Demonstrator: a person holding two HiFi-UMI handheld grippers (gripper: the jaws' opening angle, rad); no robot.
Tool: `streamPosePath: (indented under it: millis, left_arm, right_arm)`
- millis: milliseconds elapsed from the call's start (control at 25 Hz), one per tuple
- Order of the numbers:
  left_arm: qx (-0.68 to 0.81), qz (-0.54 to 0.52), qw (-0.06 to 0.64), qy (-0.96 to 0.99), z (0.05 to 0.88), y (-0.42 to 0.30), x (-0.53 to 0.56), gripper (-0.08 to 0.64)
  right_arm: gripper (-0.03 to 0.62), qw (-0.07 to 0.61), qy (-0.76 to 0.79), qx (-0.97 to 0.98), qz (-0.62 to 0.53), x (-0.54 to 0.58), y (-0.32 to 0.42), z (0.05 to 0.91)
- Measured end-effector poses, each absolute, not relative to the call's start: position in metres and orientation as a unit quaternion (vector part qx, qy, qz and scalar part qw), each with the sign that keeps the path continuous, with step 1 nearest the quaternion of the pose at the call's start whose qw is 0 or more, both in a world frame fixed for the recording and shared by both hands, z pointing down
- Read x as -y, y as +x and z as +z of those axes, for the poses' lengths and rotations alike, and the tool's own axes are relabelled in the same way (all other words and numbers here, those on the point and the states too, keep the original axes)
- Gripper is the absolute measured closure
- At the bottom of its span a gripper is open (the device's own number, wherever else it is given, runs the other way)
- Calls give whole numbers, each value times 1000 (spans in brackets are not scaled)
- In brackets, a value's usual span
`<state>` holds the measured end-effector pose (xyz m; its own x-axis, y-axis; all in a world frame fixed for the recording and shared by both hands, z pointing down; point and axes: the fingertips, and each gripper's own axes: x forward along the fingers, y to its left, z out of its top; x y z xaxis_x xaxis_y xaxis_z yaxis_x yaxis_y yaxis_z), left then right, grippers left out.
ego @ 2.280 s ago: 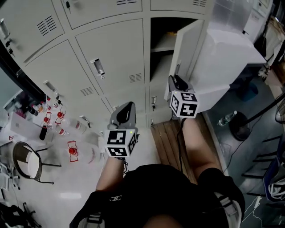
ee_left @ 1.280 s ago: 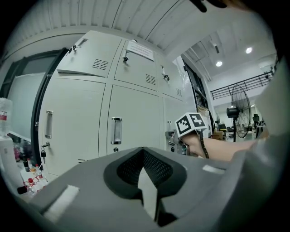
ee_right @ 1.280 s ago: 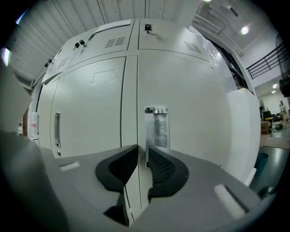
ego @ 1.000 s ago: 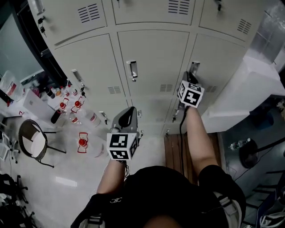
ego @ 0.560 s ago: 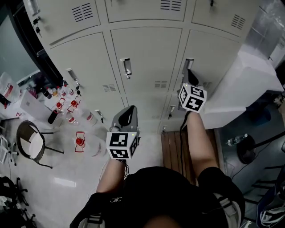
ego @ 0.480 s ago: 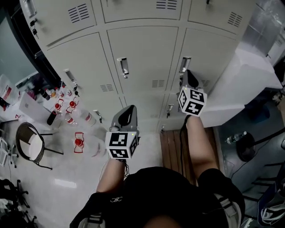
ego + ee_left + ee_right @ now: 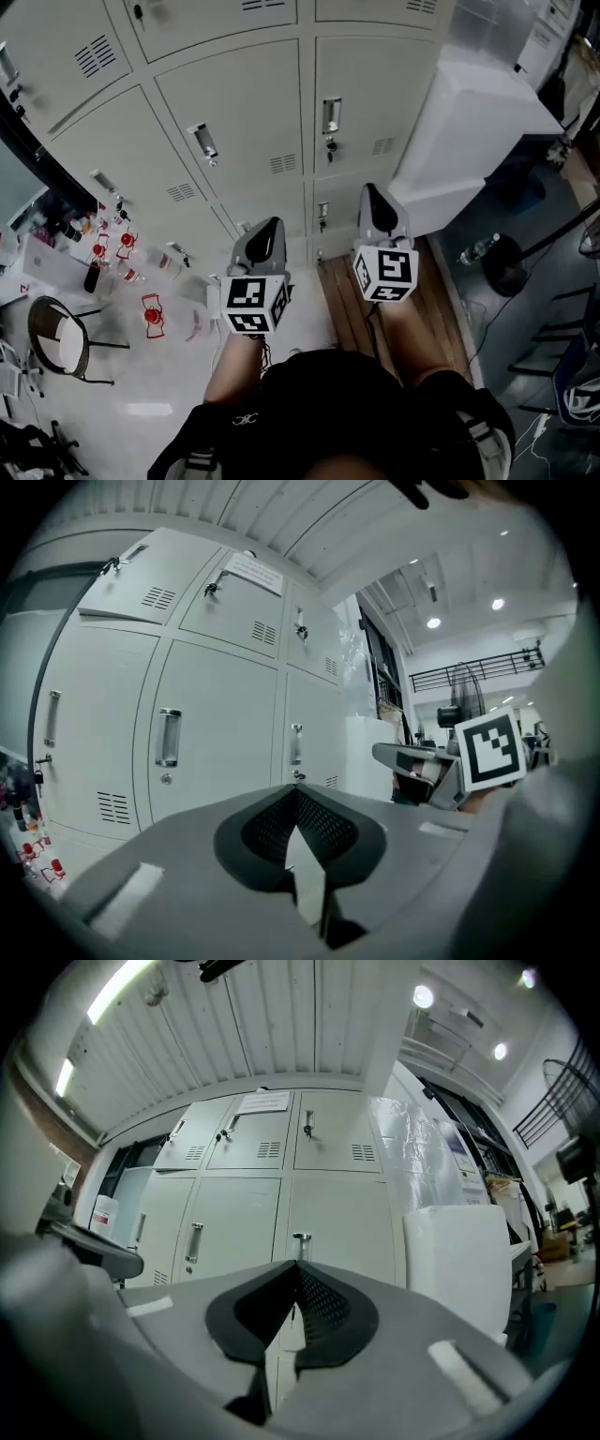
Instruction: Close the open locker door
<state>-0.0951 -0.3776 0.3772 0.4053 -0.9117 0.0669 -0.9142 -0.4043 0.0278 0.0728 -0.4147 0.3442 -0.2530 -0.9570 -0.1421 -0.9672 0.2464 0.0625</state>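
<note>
The white locker door (image 7: 361,103) stands flush with its neighbours, its metal handle (image 7: 330,114) facing me. My right gripper (image 7: 368,190) hangs in the air short of that door, apart from it, shut and holding nothing. In the right gripper view its jaws (image 7: 296,1265) meet at the tips, with the door's handle (image 7: 301,1238) straight beyond. My left gripper (image 7: 270,225) floats beside it, further left, also shut and empty. The left gripper view looks over its closed tips (image 7: 296,791) at the lockers and the same handle (image 7: 295,744).
A big white wrapped cabinet (image 7: 478,122) juts out right of the lockers. A wooden pallet (image 7: 352,300) lies on the floor below the door. At the left are a chair (image 7: 56,342) and red-capped bottles (image 7: 122,248). A black stand base (image 7: 511,267) sits at the right.
The door that stood open is now closed. My right gripper, which was against the door by its handle, has drawn back toward my body. The left gripper stays low in front of me.
</note>
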Motion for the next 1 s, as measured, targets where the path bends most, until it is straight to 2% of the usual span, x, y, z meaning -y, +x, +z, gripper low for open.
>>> streamPosePath:
  millis: [160,1000]
  left_arm:
    - [531,19,27,847,377,-76,369,560]
    - [517,12,15,856,368,-64,358,560]
  right_arm:
    - [581,18,-607,-793,48,399,79,366]
    - [581,30,-600,-799,30,385,83,361]
